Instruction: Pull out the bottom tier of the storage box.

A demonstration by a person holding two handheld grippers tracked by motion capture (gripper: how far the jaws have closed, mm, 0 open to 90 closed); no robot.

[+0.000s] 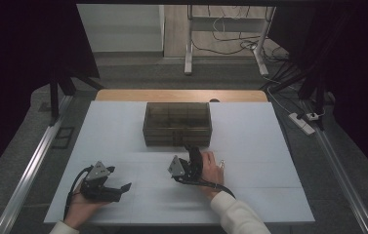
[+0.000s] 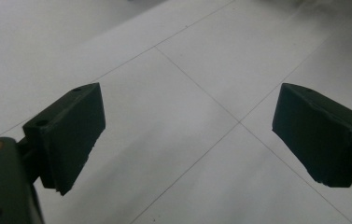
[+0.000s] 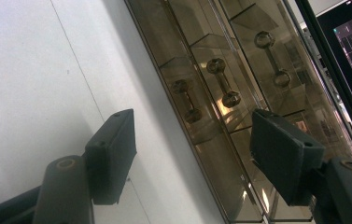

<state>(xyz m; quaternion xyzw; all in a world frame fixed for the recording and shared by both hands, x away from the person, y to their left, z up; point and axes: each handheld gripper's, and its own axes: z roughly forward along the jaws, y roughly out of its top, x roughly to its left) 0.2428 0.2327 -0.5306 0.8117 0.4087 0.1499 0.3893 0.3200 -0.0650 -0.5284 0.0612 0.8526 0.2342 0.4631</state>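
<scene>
The drawer box [image 1: 177, 124] sits mid-counter [image 1: 123, 126] at 12 o'clock from the right tool [image 1: 194, 155], whose spread jaws face the handle [image 3: 186, 101] of one drawer without touching it, so every drawer looks shut and unopened, while the left tool [image 1: 118, 189] idles, spread and empty, at 7 o'clock.

No readable text, label or number anywhere; screen graphics illegible
</scene>
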